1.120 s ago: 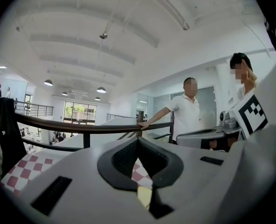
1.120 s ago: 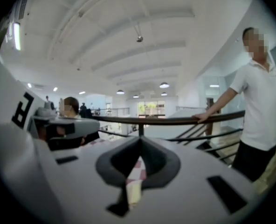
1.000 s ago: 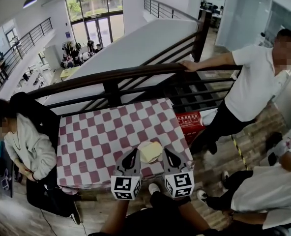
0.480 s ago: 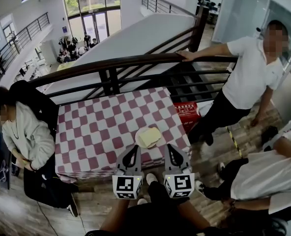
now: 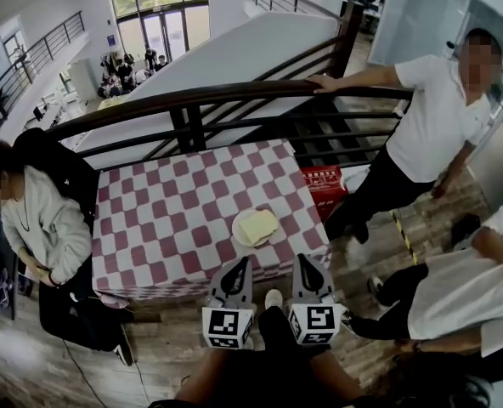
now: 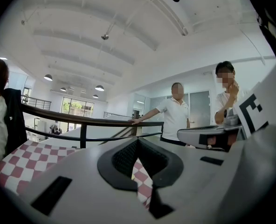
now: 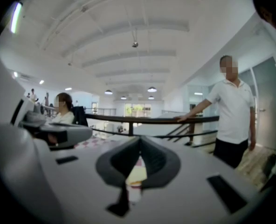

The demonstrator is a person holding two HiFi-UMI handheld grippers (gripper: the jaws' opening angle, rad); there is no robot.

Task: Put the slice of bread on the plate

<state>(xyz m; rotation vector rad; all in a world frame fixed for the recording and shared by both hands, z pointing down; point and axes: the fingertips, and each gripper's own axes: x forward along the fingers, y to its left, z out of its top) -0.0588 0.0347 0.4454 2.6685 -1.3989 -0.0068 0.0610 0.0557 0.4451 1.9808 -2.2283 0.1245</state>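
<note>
Below the dark railing (image 5: 209, 100), the table (image 5: 149, 228) with its red-and-white checked cloth filled the middle of the head view. A seated person in a pale top (image 5: 43, 228) was at its left side, and a standing person in a white shirt (image 5: 438, 117) rested a hand on the rail to its right. At the table's near edge the two grippers were held side by side and close together. Their marker cubes faced the camera and their jaws pointed roughly level out over the cloth, touching nothing. The left gripper (image 5: 242, 264) sat just left of the right gripper (image 5: 302, 262), both on the near side of the plate and apart from it.

Only the head view showed the plate whole and the gap between it and the jaws. In the left gripper view, the left gripper (image 6: 137, 141) had its jaw tips met, with only checked cloth visible through the slot beneath them and the other gripper's body off to the right. In the right gripper view, the right gripper (image 7: 140, 140) likewise had its jaws closed together and empty. Through their slot the yellowish slice showed, well beyond the tips.

The white plate (image 5: 239, 233) lay toward the cloth's near right corner, and the slice of bread (image 5: 259, 224) lay flat on it
</note>
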